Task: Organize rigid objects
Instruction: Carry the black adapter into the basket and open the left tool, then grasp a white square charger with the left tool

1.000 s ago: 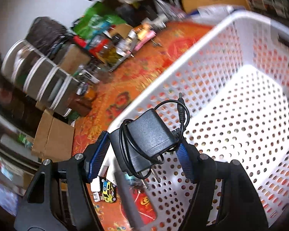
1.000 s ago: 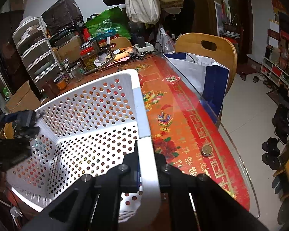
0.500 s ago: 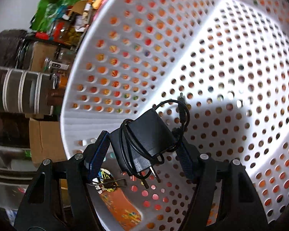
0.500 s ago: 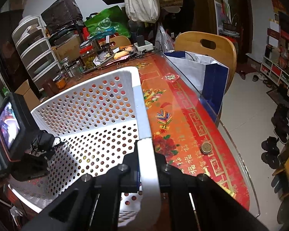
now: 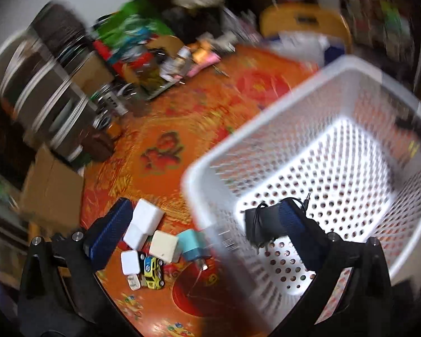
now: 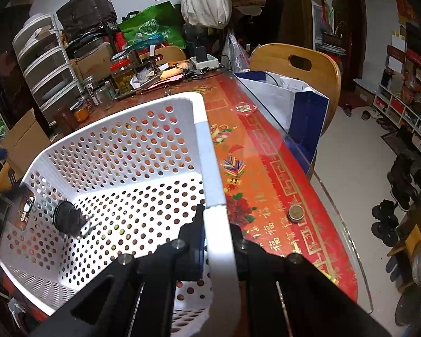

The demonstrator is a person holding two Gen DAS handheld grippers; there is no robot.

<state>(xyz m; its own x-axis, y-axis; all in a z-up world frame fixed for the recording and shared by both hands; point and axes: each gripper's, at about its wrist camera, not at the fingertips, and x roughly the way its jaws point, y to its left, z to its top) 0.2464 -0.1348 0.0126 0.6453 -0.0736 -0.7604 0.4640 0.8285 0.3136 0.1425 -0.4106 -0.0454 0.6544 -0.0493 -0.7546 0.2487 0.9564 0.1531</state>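
Left gripper [image 5: 202, 230] — jaws spread wide, just been opening; blue-padded fingers [image 5: 111, 233] far apart, nothing pressed between pads; pointing steeply downward; view motion-blurred.
Right gripper [image 6: 217, 238] — jaws closed, clamped on basket rim [image 6: 210, 168]; black fingers [image 6: 190, 241] either side of rim wall; pointing downward at similar slant.

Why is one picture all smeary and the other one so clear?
The left wrist view is motion-blurred, smearing the white basket and clutter behind; the black charger stays readable. The right wrist view is sharp, though its fisheye lens bends the table edge.
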